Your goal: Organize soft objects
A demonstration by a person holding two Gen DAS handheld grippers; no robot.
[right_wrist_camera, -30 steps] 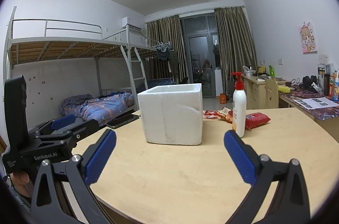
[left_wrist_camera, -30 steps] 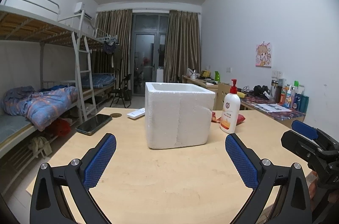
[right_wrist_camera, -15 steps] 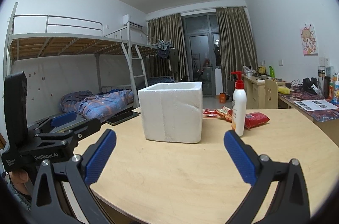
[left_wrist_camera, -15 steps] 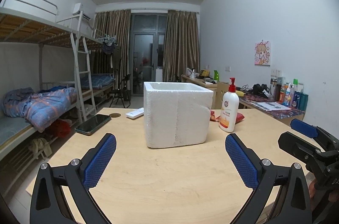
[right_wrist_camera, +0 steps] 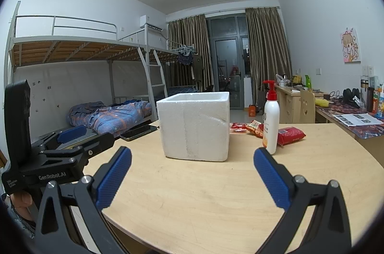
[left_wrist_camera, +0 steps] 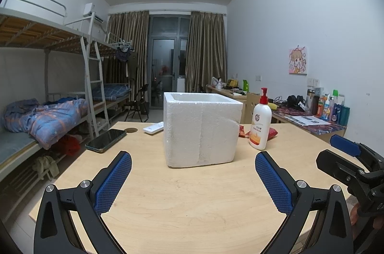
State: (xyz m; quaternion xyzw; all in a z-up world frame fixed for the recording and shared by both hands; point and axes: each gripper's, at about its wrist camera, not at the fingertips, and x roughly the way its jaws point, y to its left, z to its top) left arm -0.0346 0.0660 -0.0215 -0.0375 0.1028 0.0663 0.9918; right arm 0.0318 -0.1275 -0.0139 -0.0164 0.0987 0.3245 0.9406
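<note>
While fingers (left_wrist_camera: 112, 182) spread, foam box (left_wrist_camera: 200, 129) ahead, apart.

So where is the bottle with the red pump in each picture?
Left wrist view: the lotion bottle stands right of centre, just right of the white foam box, in front of a red snack packet.
Right wrist view: the lotion bottle stands right of centre, again right of the foam box.
Shared landmark: the foam box on the wooden table.

In the left wrist view the foam box (left_wrist_camera: 201, 129) sits slightly left of and lower than 1 second ago; the lotion bottle (left_wrist_camera: 260, 123) shifted left too.

In the right wrist view the foam box (right_wrist_camera: 194, 125) sits slightly lower.
</note>
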